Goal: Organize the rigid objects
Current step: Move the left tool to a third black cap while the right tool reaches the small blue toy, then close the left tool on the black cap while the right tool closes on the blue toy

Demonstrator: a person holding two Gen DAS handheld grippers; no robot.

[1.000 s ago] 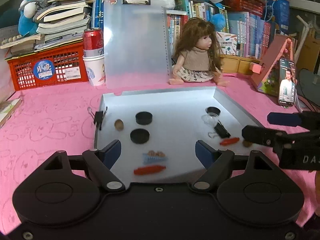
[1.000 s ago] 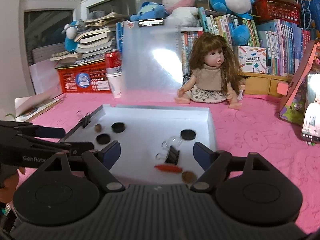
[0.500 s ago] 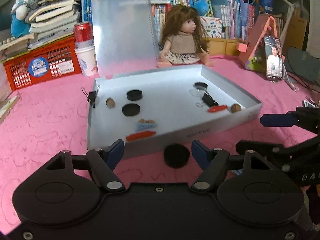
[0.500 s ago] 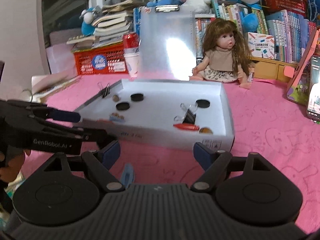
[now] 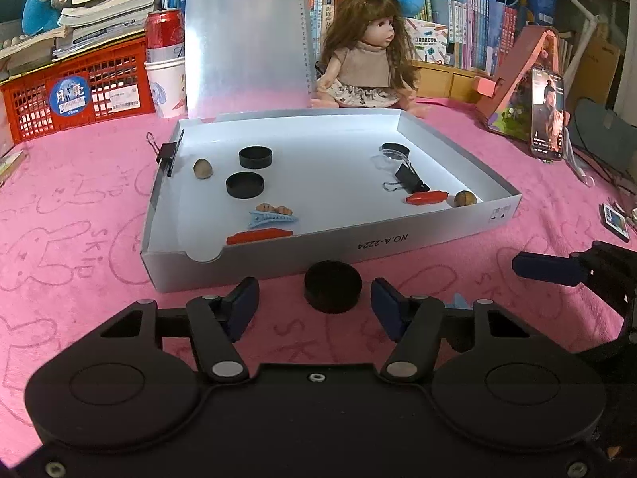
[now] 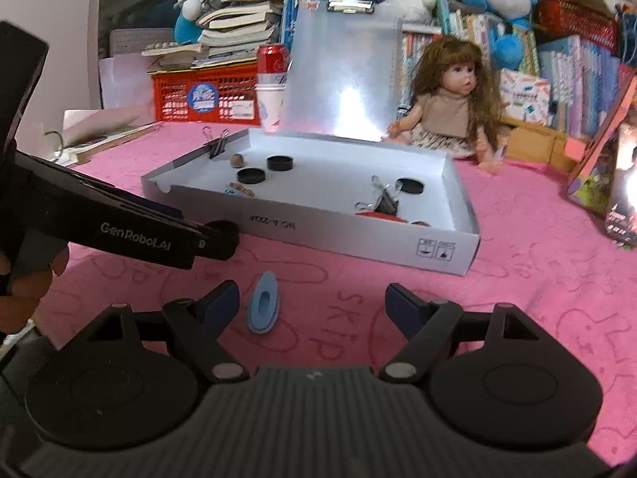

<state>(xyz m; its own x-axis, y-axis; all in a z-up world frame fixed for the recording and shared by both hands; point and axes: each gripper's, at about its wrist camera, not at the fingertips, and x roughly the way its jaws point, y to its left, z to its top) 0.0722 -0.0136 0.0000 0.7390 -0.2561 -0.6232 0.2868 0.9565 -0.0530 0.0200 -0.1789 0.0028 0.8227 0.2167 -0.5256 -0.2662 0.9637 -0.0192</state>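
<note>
Left hand-held gripper is closing around the black cap on the pink desk, just outside the white box's near wall; pads not touching yet. Likely lining up to lift it in with the other caps. Right hand-held gripper stands wide and empty beside the blue clip. Open cloth all round; box wall close ahead.
</note>
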